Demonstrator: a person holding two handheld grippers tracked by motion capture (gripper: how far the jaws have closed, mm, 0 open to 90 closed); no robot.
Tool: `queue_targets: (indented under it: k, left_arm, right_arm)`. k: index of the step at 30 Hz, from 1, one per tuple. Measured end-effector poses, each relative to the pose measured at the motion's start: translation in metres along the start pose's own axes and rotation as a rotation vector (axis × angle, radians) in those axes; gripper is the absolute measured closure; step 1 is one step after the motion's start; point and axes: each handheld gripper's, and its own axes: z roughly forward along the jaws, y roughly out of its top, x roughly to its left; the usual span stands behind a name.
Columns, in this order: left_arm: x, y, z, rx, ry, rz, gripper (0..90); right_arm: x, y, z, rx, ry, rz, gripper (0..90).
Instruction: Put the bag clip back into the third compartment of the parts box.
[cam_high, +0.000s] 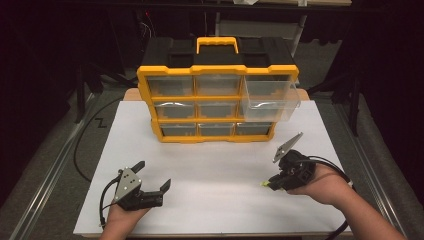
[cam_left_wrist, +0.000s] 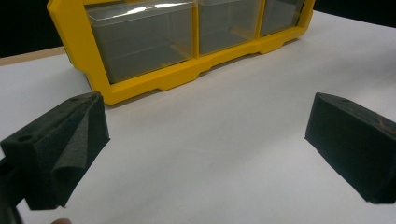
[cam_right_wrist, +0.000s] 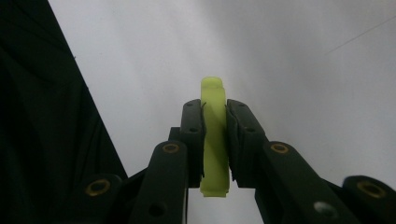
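The small yellow-green piece (cam_right_wrist: 214, 135) sits pinched upright between the pads of my right tool (cam_right_wrist: 214, 112), its rounded end poking out past the tips, above the white bench (cam_high: 215, 165). Ahead of that tool and to its left stands the yellow drawer organizer (cam_high: 217, 100), its top right clear drawer (cam_high: 270, 100) pulled out. My left tool (cam_high: 152, 175) rests low on the bench, released, jaws wide apart and holding nothing.

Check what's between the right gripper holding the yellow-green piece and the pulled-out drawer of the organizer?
Bare white table top in the high view: nothing lies between the right gripper, shut on the yellow-green piece, and the pulled-out drawer.
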Motion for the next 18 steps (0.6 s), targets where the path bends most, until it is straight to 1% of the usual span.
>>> queue_targets:
  k: [1, 2, 3, 6, 7, 8, 9, 12, 13, 15, 17, 18]
  left_arm:
    - [0.0, 0.0, 0.0, 0.0, -0.001, 0.0, 0.7]
    - [0.0, 0.0, 0.0, -0.001, -0.002, -0.001, 0.7]
    - [0.0, 0.0, 0.0, -0.001, -0.004, 0.0, 0.7]
    - [0.0, 0.0, 0.0, -0.002, -0.004, 0.003, 0.7]
    - [0.0, 0.0, 0.0, -0.001, -0.002, 0.004, 0.7]
    - [0.0, 0.0, 0.0, -0.002, -0.002, 0.003, 0.7]
    - [0.0, 0.0, 0.0, -0.003, -0.003, 0.002, 0.7]
    - [0.0, 0.0, 0.0, -0.005, -0.003, 0.003, 0.7]
    - [0.0, 0.0, 0.0, -0.004, -0.003, 0.001, 0.7]
    - [0.0, 0.0, 0.0, -0.005, -0.005, 0.001, 0.7]
    - [0.0, 0.0, 0.0, -0.004, -0.006, 0.002, 0.7]
    - [-0.001, 0.0, 0.0, -0.004, -0.005, 0.003, 0.7]
  right_arm:
    - [0.0, 0.001, -0.003, 0.007, -0.004, -0.002, 79.1]
    - [0.001, 0.003, -0.008, 0.009, 0.004, -0.008, 79.1]
    - [0.001, 0.003, -0.008, 0.009, 0.004, -0.008, 79.1]
    - [0.002, 0.006, -0.018, 0.017, 0.003, -0.016, 79.1]
    - [0.002, 0.007, -0.022, 0.014, 0.001, -0.031, 79.1]
    - [0.003, 0.009, -0.03, 0.004, 0.001, -0.033, 79.1]
    - [0.003, 0.009, -0.03, 0.004, 0.001, -0.033, 79.1]
    - [0.006, 0.012, -0.04, -0.004, -0.002, -0.035, 79.1]
    - [0.007, 0.013, -0.043, -0.004, -0.004, -0.043, 79.1]
    - [0.009, 0.016, -0.05, 0.011, -0.011, -0.055, 79.1]
    - [0.01, 0.019, -0.054, 0.026, -0.028, -0.054, 79.1]
    - [0.01, 0.021, -0.06, 0.029, -0.033, -0.052, 79.1]
